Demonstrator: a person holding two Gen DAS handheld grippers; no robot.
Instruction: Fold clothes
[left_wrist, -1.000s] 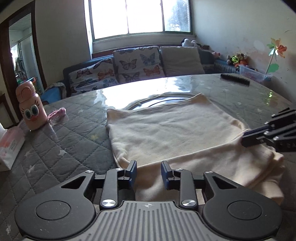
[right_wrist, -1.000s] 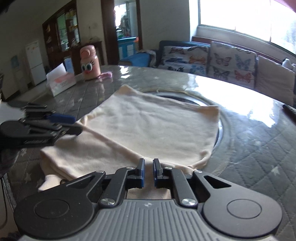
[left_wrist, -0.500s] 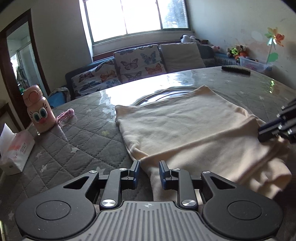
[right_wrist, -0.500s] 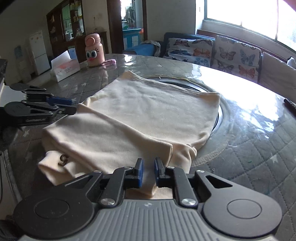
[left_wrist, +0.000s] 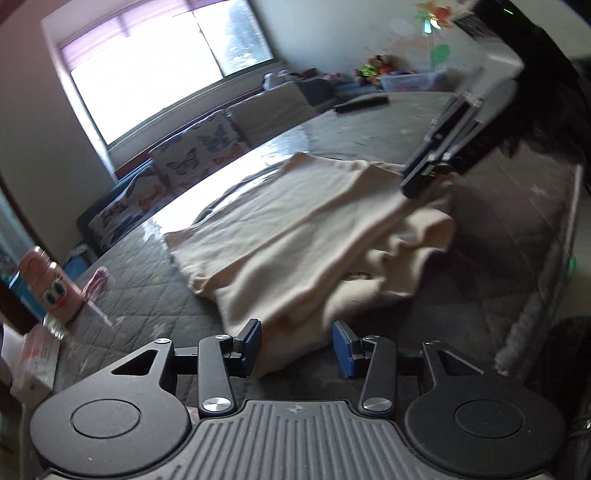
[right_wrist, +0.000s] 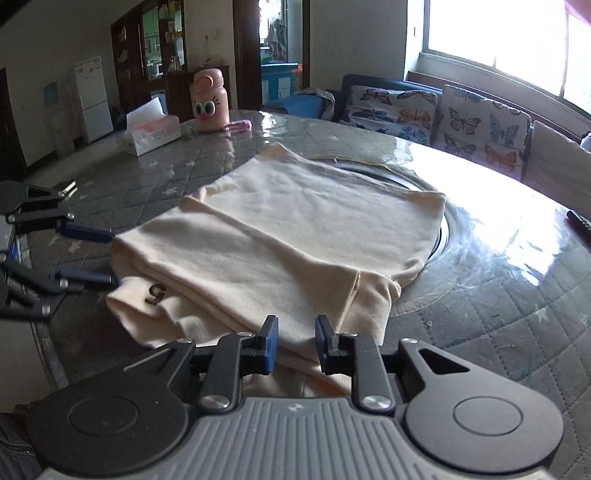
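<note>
A cream garment (right_wrist: 295, 229) lies folded on the quilted grey table (right_wrist: 517, 332), a dark "5" mark on its near-left corner. My right gripper (right_wrist: 295, 345) sits at the garment's near edge. Its jaws are opening and cloth lies in the gap, not pinched. The left gripper (left_wrist: 297, 349) is at the opposite corner with its jaws opening wider; a cloth corner (left_wrist: 280, 332) rests loosely between the pads. The left gripper (right_wrist: 86, 254) shows at the left edge of the right wrist view, fingers spread. In the left wrist view the right gripper (left_wrist: 424, 181) hangs over the garment's far side.
A pink cartoon bottle (right_wrist: 208, 101) and a tissue box (right_wrist: 151, 131) stand at the table's far left. A dark remote (left_wrist: 360, 103) lies at the far side. A round glass turntable (right_wrist: 439, 229) lies under the garment. Butterfly cushions (right_wrist: 476, 122) line a sofa behind.
Both grippers' jaws have widened and let the cloth go slack. The left gripper has rolled and shifted sideways along the near edge. The right gripper has drawn back slightly.
</note>
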